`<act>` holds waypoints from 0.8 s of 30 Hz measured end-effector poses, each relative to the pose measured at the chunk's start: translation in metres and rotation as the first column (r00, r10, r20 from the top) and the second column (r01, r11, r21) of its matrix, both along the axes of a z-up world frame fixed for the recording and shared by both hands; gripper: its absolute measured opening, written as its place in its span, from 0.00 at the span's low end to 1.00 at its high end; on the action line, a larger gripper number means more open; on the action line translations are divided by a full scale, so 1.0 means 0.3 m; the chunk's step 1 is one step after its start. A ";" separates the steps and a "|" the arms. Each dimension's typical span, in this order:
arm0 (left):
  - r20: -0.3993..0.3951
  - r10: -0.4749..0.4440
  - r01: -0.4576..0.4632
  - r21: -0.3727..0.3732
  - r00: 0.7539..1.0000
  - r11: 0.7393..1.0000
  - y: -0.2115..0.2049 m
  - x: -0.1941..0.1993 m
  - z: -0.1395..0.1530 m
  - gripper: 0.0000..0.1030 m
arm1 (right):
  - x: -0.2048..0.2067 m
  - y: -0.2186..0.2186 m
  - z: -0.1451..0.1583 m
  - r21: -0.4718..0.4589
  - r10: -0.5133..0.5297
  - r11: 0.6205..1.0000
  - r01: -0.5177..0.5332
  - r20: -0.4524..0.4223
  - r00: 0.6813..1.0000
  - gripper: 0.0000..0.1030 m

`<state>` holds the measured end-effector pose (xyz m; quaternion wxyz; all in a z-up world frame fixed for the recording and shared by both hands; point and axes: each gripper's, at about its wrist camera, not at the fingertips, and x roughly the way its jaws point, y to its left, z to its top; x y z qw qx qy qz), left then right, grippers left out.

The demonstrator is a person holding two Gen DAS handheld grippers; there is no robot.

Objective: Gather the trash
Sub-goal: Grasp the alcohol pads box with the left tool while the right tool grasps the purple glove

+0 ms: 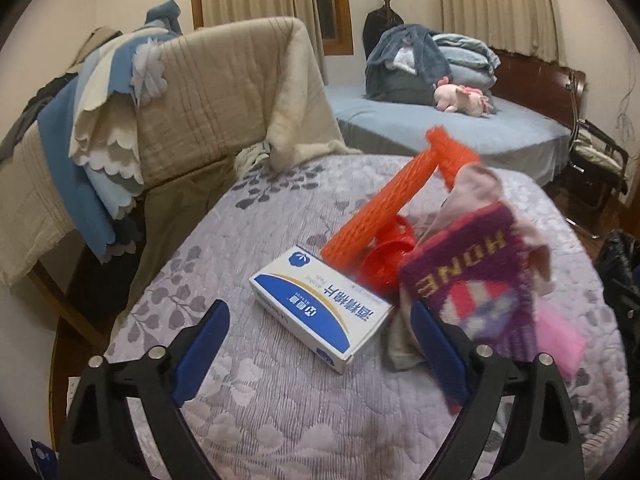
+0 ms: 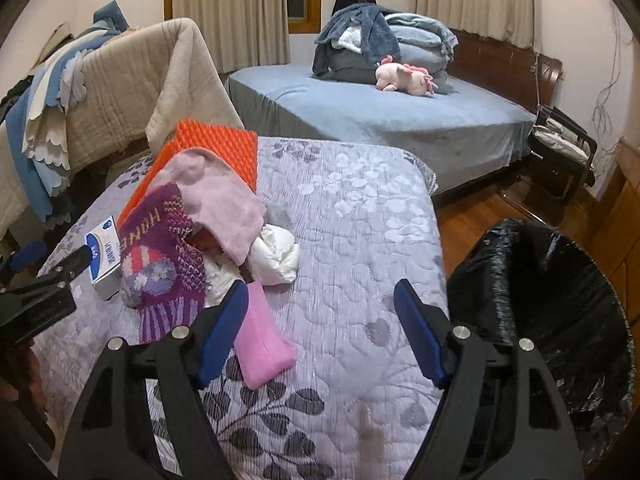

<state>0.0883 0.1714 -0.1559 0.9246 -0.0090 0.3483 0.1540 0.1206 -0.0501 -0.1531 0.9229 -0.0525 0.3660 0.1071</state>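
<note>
On the lilac quilted bed [image 1: 260, 412] a white and blue box [image 1: 320, 308] lies just ahead of my left gripper [image 1: 320, 346], which is open, its blue pads clear of the box. Behind the box are an orange foam net [image 1: 384, 212] and a red plastic piece [image 1: 388, 260]. A purple knitted piece [image 1: 472, 280] under a pale pink cloth [image 1: 480, 192] hangs blurred by the right finger. My right gripper [image 2: 320, 330] is open over the quilt [image 2: 352, 240]. A pink packet [image 2: 264, 344] lies beside its left finger, with crumpled white tissue [image 2: 276, 256] further ahead.
A bin lined with a black bag [image 2: 552, 320] stands off the bed's right edge. A chair draped with beige and blue blankets [image 1: 192, 100] is at the left. A second bed [image 2: 380, 116] with folded bedding and a pink plush toy lies beyond.
</note>
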 end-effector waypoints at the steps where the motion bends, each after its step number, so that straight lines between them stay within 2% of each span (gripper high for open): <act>1: -0.009 0.003 -0.003 0.001 1.000 1.000 0.003 0.010 -0.012 0.87 | 0.006 0.004 -0.006 0.000 0.001 1.000 -0.001 -0.003 1.000 0.71; 6: -0.080 0.018 -0.019 -0.007 0.997 1.000 0.031 0.058 -0.083 0.87 | 0.030 0.022 -0.028 -0.016 0.004 1.000 -0.004 -0.012 1.000 0.71; 12: -0.129 0.063 -0.068 -0.034 0.990 0.997 0.077 0.057 -0.119 0.88 | 0.047 0.035 -0.051 -0.019 0.009 1.000 -0.010 -0.028 1.000 0.71; 19: -0.148 0.183 -0.185 -0.001 0.972 0.983 0.192 -0.005 -0.102 0.88 | 0.057 0.067 -0.059 -0.029 0.028 0.999 -0.029 -0.026 0.999 0.74; 21: -0.129 0.184 -0.187 -0.017 0.974 0.982 0.205 -0.018 -0.085 0.88 | 0.062 0.076 -0.062 -0.033 0.029 0.999 -0.030 -0.027 0.999 0.74; 24: -0.101 0.136 -0.141 -0.041 0.986 0.989 0.171 0.001 -0.059 0.91 | 0.077 0.077 -0.065 -0.032 0.024 0.999 -0.025 -0.028 0.999 0.74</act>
